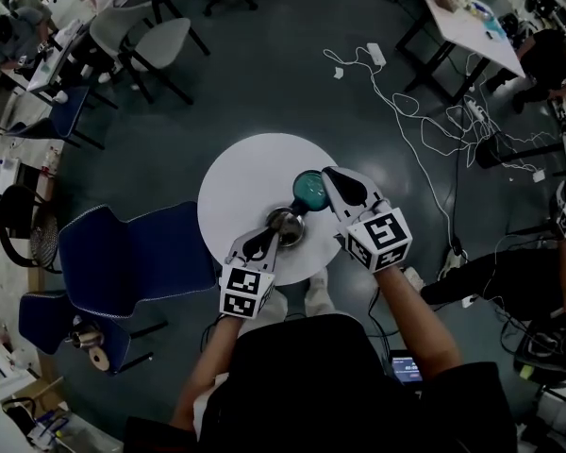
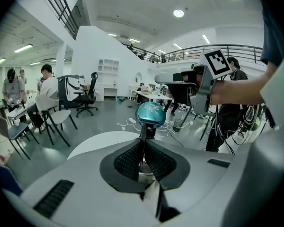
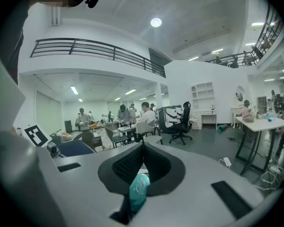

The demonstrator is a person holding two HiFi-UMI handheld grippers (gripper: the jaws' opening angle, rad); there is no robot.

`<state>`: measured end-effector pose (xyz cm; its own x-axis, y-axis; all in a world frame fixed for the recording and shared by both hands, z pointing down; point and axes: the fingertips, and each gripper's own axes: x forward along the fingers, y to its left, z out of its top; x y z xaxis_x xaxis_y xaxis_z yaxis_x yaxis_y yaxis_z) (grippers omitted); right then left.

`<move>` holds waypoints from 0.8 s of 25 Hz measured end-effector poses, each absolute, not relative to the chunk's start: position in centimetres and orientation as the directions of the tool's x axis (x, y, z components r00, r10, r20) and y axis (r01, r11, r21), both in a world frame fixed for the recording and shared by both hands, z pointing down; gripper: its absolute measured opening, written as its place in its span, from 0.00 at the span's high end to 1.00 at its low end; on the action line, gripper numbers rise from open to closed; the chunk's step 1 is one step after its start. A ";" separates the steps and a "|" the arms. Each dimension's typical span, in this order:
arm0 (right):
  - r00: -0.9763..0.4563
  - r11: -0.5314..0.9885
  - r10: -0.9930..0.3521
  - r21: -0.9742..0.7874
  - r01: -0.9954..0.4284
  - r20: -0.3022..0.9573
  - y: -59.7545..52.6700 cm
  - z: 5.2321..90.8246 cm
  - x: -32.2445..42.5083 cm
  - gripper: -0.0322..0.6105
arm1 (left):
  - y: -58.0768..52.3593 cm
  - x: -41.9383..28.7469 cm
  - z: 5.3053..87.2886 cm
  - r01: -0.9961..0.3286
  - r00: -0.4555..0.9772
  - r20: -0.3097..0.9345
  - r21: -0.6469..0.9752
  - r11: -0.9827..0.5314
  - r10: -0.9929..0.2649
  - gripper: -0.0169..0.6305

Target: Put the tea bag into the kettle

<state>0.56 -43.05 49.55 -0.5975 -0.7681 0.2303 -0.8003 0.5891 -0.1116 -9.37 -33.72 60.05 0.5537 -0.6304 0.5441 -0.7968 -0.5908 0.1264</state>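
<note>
1. The left gripper is closed on the thin black handle of the metal kettle.
2. The right gripper is closed on the teal tea bag.
3. The tea bag hangs under the right gripper's jaws, just ahead of the left gripper, over the round white worktop.

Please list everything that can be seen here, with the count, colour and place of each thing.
table: one, white, round, centre of the floor
kettle: one, silver, on the table's near side
teal disc: one, teal, just beyond the kettle
blue chairs: two, blue, left of the table
cables: several, white, on the floor, upper right
left gripper: one, grey, jaws together, at the kettle
right gripper: one, grey, jaws together, beside the teal disc
</note>
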 end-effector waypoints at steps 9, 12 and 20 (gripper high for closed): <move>-0.599 0.588 -0.764 -0.123 -0.800 0.241 -43.7 50.6 0.6 0.92 | -34.3 -8.4 61.1 -0.776 0.589 0.537 0.165 -0.609 -0.604 0.91; -0.600 0.592 -0.761 -0.116 -0.798 0.248 -44.1 50.8 0.7 0.92 | -34.5 -7.9 61.6 -0.760 0.603 0.542 0.169 -0.627 -0.585 0.90; -0.594 0.585 -0.767 -0.116 -0.803 0.243 -44.9 50.8 1.0 0.92 | -35.0 -8.6 62.0 -0.777 0.591 0.541 0.183 -0.602 -0.598 0.87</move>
